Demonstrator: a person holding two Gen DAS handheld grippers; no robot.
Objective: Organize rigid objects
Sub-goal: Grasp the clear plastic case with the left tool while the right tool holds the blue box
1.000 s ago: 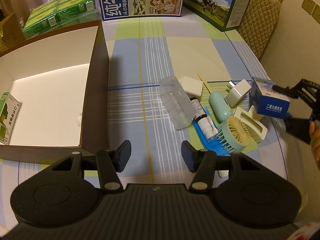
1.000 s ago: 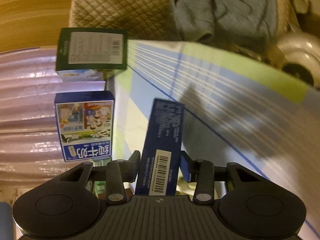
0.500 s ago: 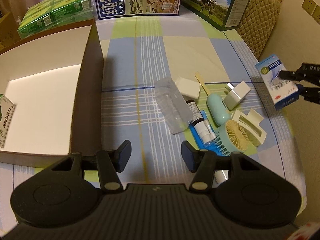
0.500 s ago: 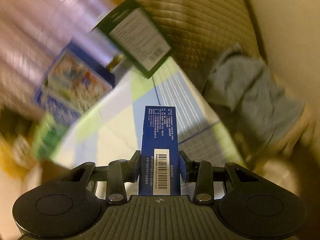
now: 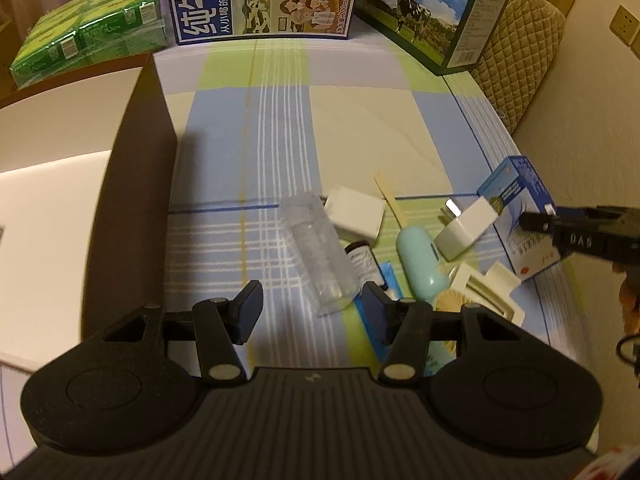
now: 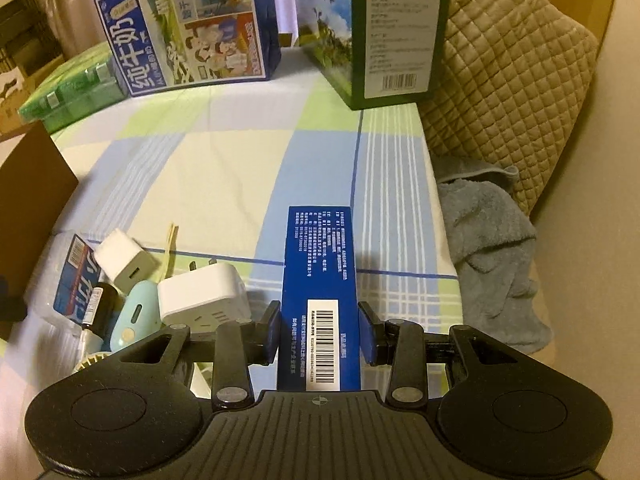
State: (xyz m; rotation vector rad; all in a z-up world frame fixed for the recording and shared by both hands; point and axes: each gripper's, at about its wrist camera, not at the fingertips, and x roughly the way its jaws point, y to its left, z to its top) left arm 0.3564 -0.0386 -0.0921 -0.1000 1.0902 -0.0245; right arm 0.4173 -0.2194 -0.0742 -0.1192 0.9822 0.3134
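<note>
My right gripper (image 6: 320, 338) is shut on a blue medicine box (image 6: 320, 280) and holds it above the table's right edge; the box also shows in the left wrist view (image 5: 520, 216). My left gripper (image 5: 310, 316) is open and empty, low over the checked tablecloth. Just ahead of it lies a pile: a clear plastic case (image 5: 320, 252), a white charger (image 5: 354, 216), a white plug adapter (image 5: 466, 228), a mint oval case (image 5: 420, 268), a dark bottle (image 5: 362, 264) and a cream clip (image 5: 488, 292). The open cardboard box (image 5: 136, 200) stands to the left.
Two milk cartons (image 5: 260, 0) (image 5: 436, 12) stand at the table's far edge, with green packs (image 5: 88, 48) at the far left. A quilted chair (image 6: 508, 92) with a grey towel (image 6: 492, 248) is beyond the right edge.
My right gripper swung round with the blue box, from facing the chair to facing along the table, and came lower toward the pile. My left gripper moved slightly forward and stayed open.
</note>
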